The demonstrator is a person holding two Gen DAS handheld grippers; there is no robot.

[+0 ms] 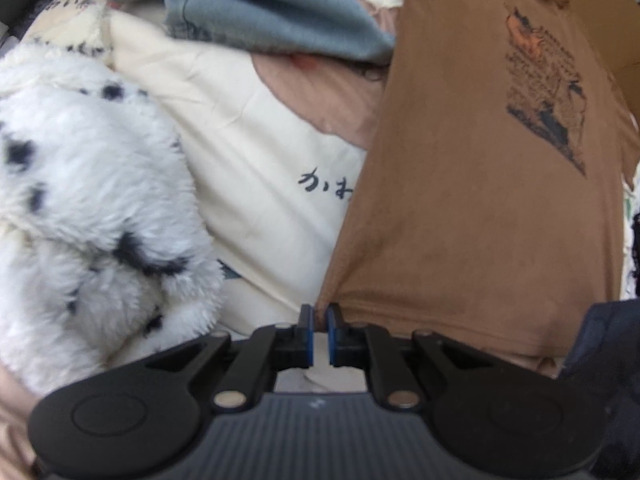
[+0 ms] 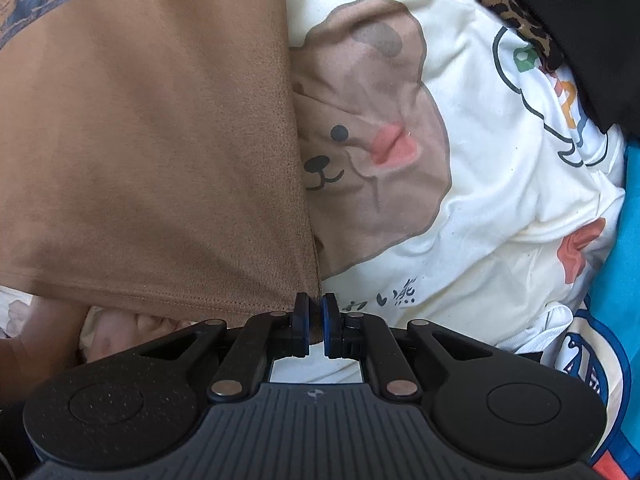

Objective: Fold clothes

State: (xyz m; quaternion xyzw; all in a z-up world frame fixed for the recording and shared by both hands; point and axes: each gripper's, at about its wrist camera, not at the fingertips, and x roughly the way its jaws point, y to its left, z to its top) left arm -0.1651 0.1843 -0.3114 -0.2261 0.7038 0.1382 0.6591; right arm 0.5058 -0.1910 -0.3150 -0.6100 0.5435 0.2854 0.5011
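Observation:
A brown T-shirt (image 1: 480,200) with a dark printed picture hangs stretched between both grippers. In the left wrist view my left gripper (image 1: 319,316) is shut on the shirt's lower left hem corner. In the right wrist view the same brown T-shirt (image 2: 152,152) fills the left half, and my right gripper (image 2: 316,308) is shut on its lower right hem corner. The shirt hangs above a cream bedsheet (image 2: 480,220) printed with a brown bear face.
A white fluffy black-spotted garment (image 1: 88,200) lies left. A grey-blue garment (image 1: 272,8) lies behind it on the cream sheet (image 1: 248,140). A cardboard box (image 1: 600,12) stands far right. Black and leopard-print fabric (image 2: 560,12) and teal fabric (image 2: 624,260) lie right.

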